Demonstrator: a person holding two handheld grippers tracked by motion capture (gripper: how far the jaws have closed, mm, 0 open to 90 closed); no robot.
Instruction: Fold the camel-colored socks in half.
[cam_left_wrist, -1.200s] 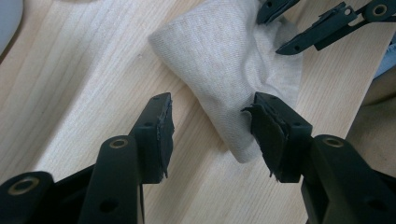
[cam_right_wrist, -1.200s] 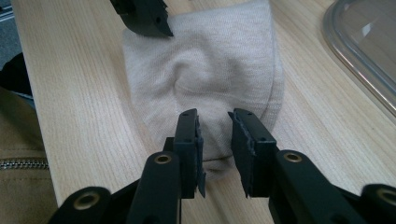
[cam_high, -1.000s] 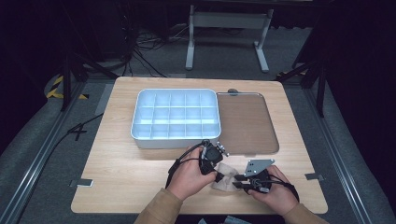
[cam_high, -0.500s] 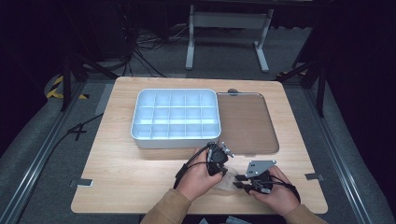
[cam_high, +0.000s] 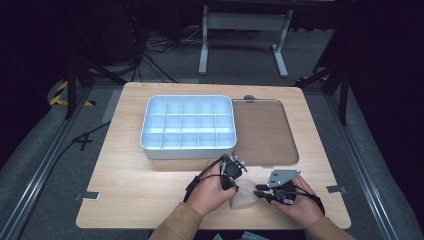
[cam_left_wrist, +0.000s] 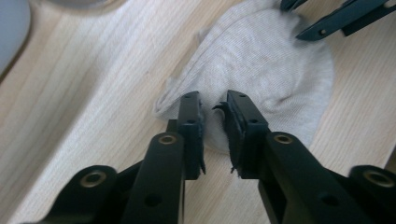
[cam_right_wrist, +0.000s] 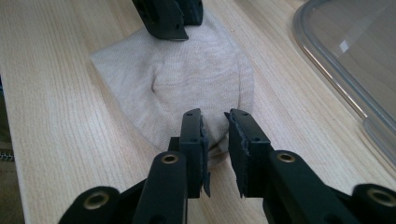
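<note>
Sock (cam_high: 245, 195) folded (beige), long axis between grippers, flat on table (cam_high: 150, 190)

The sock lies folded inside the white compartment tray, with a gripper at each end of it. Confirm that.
Not quite. The sock lies on the bare wooden table, in front of the white compartment tray, not inside it; the high view shows this. The rest holds: the left gripper and the right gripper are at its opposite ends.

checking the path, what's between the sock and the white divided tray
Bare wooden table between the sock and the tray, in the high view.
</note>
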